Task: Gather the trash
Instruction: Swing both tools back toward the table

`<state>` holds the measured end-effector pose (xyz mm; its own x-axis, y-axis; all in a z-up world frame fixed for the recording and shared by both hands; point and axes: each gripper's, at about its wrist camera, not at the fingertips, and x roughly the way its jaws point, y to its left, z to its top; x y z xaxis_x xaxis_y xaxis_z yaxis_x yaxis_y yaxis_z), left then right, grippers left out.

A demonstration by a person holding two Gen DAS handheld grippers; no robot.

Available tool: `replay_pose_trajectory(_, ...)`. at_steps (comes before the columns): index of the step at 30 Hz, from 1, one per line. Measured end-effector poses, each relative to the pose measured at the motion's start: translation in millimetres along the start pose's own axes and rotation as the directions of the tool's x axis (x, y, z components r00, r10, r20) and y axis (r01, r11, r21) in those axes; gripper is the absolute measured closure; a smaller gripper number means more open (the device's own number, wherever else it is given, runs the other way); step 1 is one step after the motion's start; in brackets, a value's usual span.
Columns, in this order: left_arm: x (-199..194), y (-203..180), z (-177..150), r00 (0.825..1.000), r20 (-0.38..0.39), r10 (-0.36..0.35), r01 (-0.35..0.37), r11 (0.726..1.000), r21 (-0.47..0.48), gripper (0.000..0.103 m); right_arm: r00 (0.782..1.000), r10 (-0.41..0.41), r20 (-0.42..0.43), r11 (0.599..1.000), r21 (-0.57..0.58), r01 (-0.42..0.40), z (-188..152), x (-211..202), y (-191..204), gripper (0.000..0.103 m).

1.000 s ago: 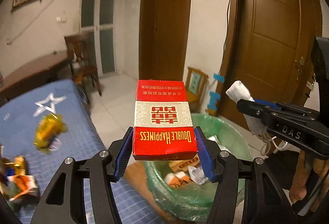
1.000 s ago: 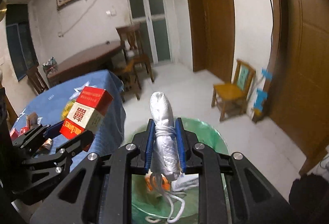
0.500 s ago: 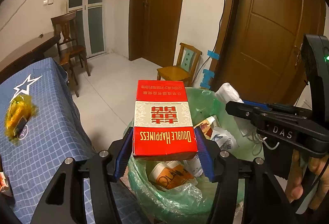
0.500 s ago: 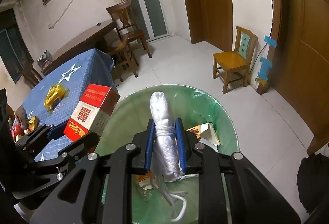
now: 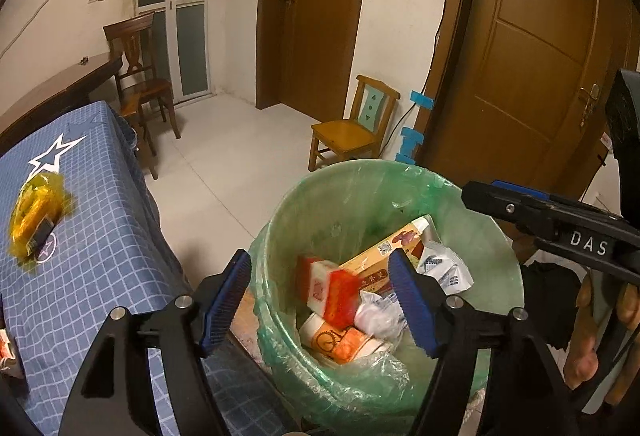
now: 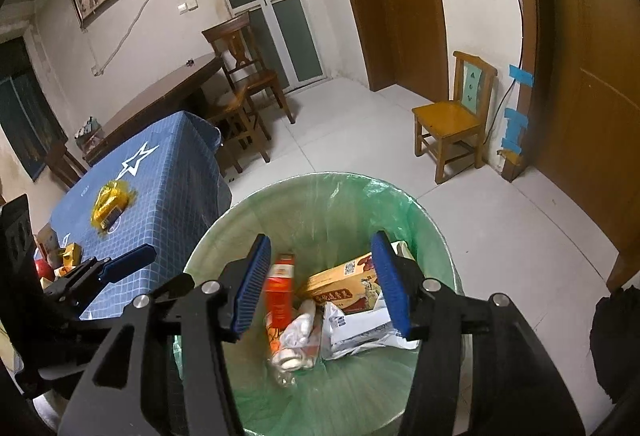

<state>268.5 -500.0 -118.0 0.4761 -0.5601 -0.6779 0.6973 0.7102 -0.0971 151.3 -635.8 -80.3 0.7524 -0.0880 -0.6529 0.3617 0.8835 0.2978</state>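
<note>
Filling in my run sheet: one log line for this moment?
left tool: open, empty | right tool: open, empty | red box: in bin | jaws just opened

The left gripper (image 5: 320,300) points steeply downward, its jaws spread wide and just opened further, with nothing pressed between the blue pads. The right gripper (image 6: 322,284) tilts down likewise, its jaws also just opened and gripping nothing. In the left wrist view, the person's hand (image 5: 592,332) wraps the right gripper's handle at the right edge.
</note>
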Motion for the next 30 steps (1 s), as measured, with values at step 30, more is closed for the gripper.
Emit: replay_pose_trajectory(30,-252,263,-170,0.967,-0.059,0.249,-0.255,0.913,-0.318,0.031,0.906,0.402,-0.136,0.848,-0.319,-0.424,-112,-36,217,0.037)
